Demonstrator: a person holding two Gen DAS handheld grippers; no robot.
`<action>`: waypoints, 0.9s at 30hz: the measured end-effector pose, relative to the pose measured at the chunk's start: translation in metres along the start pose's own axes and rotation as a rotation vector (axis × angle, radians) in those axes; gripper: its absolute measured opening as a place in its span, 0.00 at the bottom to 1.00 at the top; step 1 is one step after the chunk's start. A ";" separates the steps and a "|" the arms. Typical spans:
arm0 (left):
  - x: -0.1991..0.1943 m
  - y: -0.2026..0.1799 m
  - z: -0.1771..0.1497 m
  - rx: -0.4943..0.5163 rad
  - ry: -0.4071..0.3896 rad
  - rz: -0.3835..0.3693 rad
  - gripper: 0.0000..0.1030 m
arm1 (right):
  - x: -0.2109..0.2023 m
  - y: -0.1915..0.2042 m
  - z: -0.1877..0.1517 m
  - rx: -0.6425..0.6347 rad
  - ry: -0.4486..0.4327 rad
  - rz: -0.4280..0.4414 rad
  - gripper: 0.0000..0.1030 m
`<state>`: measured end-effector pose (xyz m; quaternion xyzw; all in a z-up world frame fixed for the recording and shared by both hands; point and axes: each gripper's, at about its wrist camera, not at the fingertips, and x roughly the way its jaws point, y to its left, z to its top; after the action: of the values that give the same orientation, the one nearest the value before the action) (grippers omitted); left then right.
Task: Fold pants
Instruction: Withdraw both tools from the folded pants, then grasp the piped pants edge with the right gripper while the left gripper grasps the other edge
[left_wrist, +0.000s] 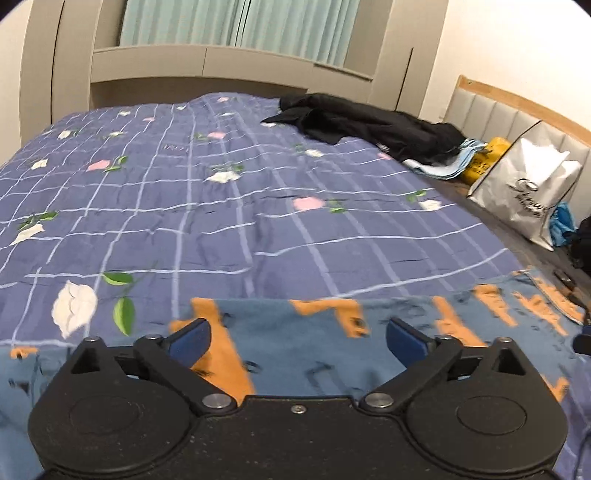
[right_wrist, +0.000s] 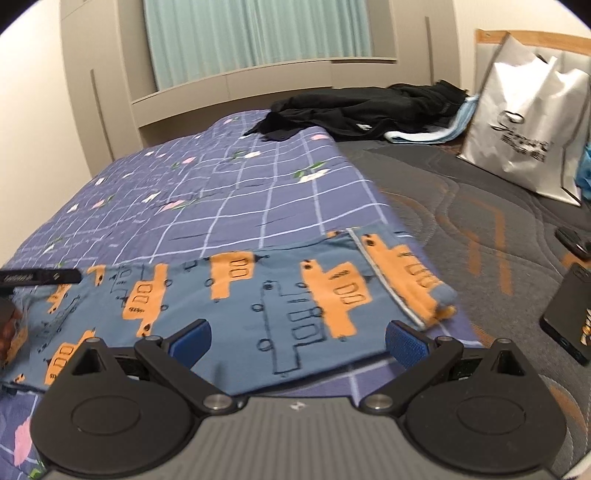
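Note:
Small blue pants (right_wrist: 258, 295) with orange vehicle prints lie flat across the near edge of the purple checked quilt (right_wrist: 229, 199); their waistband end is turned over at the right. In the left wrist view the same pants (left_wrist: 314, 350) stretch under the camera. My left gripper (left_wrist: 298, 341) hovers over the cloth with its blue pads wide apart and nothing pinched. My right gripper (right_wrist: 298, 341) is likewise open above the pants, its right pad (right_wrist: 406, 345) near the folded-over waistband corner (right_wrist: 436, 306).
Black clothes (left_wrist: 369, 122) and a light blue folded cloth (right_wrist: 424, 134) lie at the far side of the bed. A white shopping bag (right_wrist: 524, 122) leans on the headboard. Dark devices (right_wrist: 569, 314) rest on the grey mattress (right_wrist: 461, 206) at right. A dark bar (right_wrist: 40, 277) shows at left.

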<state>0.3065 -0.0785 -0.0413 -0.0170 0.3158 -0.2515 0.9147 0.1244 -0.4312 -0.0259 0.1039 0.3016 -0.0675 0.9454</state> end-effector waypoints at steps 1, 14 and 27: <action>-0.003 -0.007 -0.002 0.003 -0.009 -0.007 0.99 | -0.002 -0.004 -0.001 0.016 -0.001 -0.002 1.00; -0.004 -0.071 -0.046 0.094 0.006 -0.053 0.99 | 0.012 -0.063 -0.003 0.282 0.027 0.040 0.99; -0.004 -0.077 -0.045 0.119 0.008 -0.010 0.99 | 0.018 -0.093 -0.014 0.492 -0.087 0.049 0.69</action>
<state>0.2425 -0.1381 -0.0604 0.0369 0.3038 -0.2745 0.9116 0.1138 -0.5193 -0.0624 0.3353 0.2324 -0.1205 0.9050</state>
